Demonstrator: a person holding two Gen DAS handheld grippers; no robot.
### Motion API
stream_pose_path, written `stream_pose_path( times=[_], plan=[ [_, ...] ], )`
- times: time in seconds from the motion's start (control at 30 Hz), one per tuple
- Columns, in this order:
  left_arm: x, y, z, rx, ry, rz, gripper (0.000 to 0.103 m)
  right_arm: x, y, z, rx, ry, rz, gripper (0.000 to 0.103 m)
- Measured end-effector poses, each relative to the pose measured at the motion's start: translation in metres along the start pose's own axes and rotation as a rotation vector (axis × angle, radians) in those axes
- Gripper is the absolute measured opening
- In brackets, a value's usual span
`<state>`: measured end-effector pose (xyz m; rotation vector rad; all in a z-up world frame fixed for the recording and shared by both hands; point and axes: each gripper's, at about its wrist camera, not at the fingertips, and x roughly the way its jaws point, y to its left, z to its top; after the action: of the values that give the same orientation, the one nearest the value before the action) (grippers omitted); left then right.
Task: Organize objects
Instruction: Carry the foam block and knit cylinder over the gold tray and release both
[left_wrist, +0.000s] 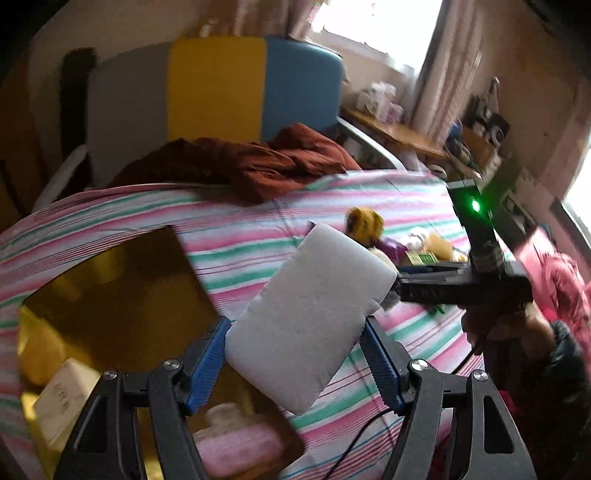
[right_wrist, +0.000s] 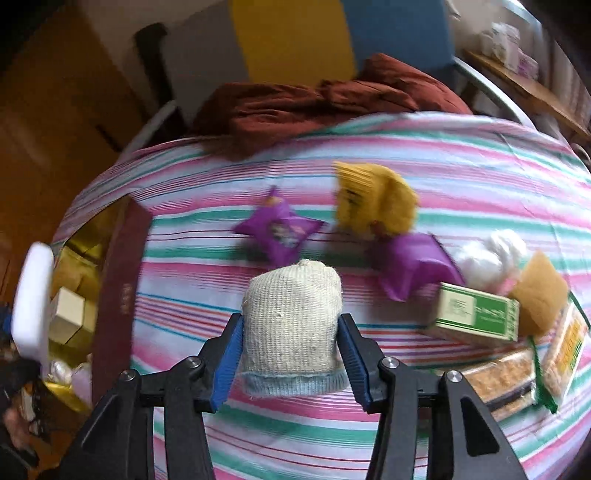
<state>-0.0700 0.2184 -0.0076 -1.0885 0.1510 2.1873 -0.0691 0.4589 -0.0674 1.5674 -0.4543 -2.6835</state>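
From the left wrist, a striped bed (left_wrist: 258, 229) carries a rust blanket (left_wrist: 258, 162); a gold-lined box (left_wrist: 110, 295) at the left holds small packets, blurred. The left gripper (left_wrist: 295, 343) clamps a white sponge (left_wrist: 306, 317), lifted above the bed. From the right wrist, the right gripper (right_wrist: 291, 350), angled down, has its jaws pressed on a knitted sock bundle (right_wrist: 291, 317) on the bed, snack packets (right_wrist: 280, 232) beyond.
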Motion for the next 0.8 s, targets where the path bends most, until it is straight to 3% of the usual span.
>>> stream_pose_path(
  times=[0.43, 0.8],
  plan=[
    [-0.080, 0.131, -0.055, -0.288, -0.089, 0.187, 0.072, -0.035, 0.083, -0.004, -0.096, -0.118, 0.102, 0.051],
    [-0.096, 0.156, -0.107, -0.366, -0.073, 0.210, 0.072, -0.028, 0.172, -0.008, -0.212, -0.096, 0.212, 0.051]
  ],
)
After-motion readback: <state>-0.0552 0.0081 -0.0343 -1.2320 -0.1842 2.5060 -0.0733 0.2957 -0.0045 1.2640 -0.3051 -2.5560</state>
